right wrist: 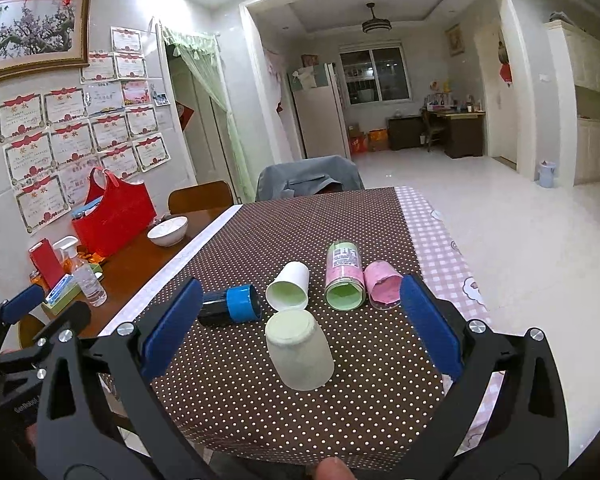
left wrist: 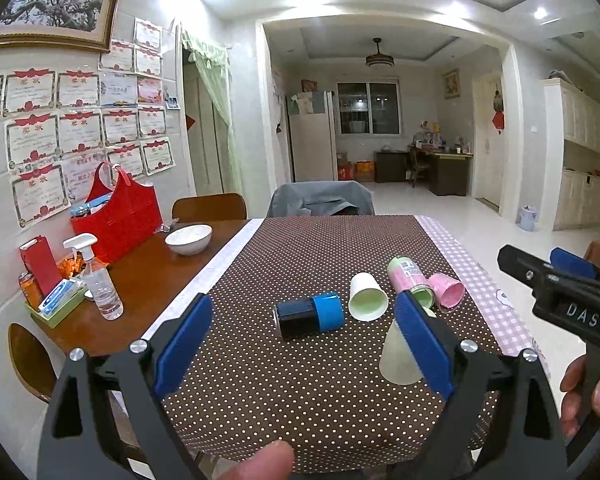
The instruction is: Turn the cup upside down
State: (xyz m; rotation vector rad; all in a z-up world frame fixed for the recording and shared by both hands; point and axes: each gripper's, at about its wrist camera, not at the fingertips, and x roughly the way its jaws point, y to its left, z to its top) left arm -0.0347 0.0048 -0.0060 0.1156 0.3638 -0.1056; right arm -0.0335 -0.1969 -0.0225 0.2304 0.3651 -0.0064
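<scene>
A pale cup (right wrist: 300, 352) stands upside down on the brown dotted cloth (right wrist: 260, 400), nearest to me; in the left wrist view (left wrist: 396, 360) my right finger partly hides it. Behind it lie on their sides a white cup (right wrist: 289, 287), a black cup with a blue band (right wrist: 230, 305), a pink-and-green cup (right wrist: 343, 278) and a pink cup (right wrist: 382, 286). My right gripper (right wrist: 300, 326) is open and empty, with the upturned cup between its fingers and apart from both. My left gripper (left wrist: 302, 346) is open and empty, above the cloth before the black cup (left wrist: 310, 315).
On the bare wood to the left stand a white bowl (left wrist: 188, 239), a red basket (left wrist: 118, 218), a spray bottle (left wrist: 100, 284) and a tray of small items (left wrist: 56, 300). A chair with a grey jacket (left wrist: 320, 199) stands at the far end. The table edge drops off at right.
</scene>
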